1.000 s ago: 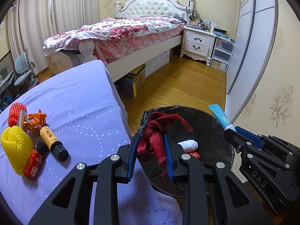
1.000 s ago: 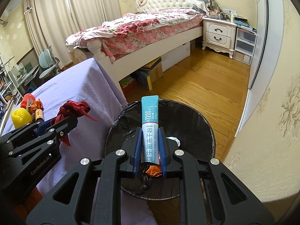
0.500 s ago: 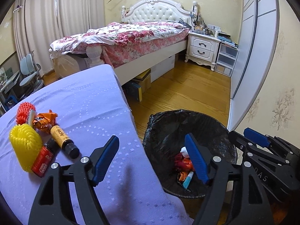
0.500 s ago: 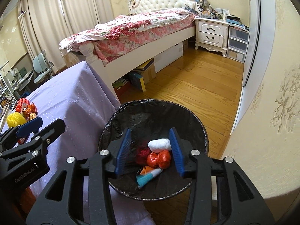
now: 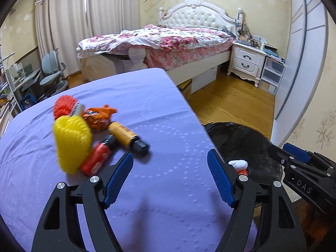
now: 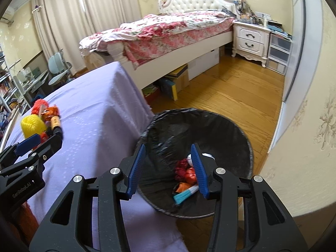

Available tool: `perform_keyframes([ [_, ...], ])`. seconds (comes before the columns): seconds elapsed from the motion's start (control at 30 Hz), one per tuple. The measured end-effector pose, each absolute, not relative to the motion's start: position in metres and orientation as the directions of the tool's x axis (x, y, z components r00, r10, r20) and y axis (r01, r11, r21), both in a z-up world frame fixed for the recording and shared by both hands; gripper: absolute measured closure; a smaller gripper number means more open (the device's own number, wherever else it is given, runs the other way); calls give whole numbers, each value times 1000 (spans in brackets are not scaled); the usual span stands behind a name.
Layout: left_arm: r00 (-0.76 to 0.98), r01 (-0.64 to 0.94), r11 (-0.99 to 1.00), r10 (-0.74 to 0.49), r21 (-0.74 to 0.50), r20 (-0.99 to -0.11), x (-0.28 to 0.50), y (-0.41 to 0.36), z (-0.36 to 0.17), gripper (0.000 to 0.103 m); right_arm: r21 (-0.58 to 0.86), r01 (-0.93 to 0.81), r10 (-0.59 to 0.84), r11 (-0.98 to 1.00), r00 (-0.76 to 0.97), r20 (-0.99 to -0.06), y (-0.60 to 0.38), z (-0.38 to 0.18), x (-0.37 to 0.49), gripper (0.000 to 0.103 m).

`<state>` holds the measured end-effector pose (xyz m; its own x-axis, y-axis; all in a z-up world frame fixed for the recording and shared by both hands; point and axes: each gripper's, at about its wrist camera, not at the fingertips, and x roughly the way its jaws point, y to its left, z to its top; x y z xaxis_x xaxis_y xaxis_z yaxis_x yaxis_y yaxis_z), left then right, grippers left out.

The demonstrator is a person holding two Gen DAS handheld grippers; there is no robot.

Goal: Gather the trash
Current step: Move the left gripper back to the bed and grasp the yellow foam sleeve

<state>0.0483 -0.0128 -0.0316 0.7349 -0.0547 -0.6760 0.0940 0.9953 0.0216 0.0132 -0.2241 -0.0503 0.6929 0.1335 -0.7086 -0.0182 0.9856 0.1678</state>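
My left gripper [image 5: 170,157] stands open with nothing between its fingers, above the purple tablecloth [image 5: 159,199]. Ahead of it to the left is a pile: a yellow foam net [image 5: 71,140], a red foam net [image 5: 63,107], an orange wrapper [image 5: 98,115], an amber bottle [image 5: 126,136] and a small red bottle [image 5: 97,159]. My right gripper [image 6: 168,148] hangs open and empty over the black-lined bin [image 6: 210,126]. In the bin lie a red ribbon [image 6: 181,169], a teal sachet [image 6: 184,195], a white wad [image 6: 208,155] and an orange scrap [image 6: 180,187].
The bin stands on the wooden floor [image 6: 241,88] against the table's right edge, with a wall [image 6: 304,147] close on its right. Behind are a bed [image 5: 168,42], boxes under it [image 6: 176,79], a nightstand [image 5: 247,61] and, far left, a chair [image 5: 52,73].
Both grippers opened. The red ribbon from the left and the teal sachet from the right now lie in the bin. The left gripper swung left, over the table and nearer the pile.
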Motion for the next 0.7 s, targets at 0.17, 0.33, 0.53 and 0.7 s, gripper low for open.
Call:
perform_keyframes([
  [0.17, 743, 26, 999, 0, 29, -670, 35, 18, -32, 30, 164, -89, 180, 982, 680, -711, -194, -47, 11, 59],
  [0.33, 738, -56, 998, 55, 20, -672, 28, 53, -35, 30, 165, -155, 227, 974, 661, -715, -166, -45, 11, 59],
  [0.53, 731, -122, 993, 93, 6, -676, 30, 84, -37, 30, 151, -231, 267, 961, 638, -722, -129, -43, 16, 59],
  [0.7, 731, -138, 990, 96, -8, -676, 41, 97, -36, 30, 139, -268, 282, 953, 624, -729, -106, -43, 26, 59],
])
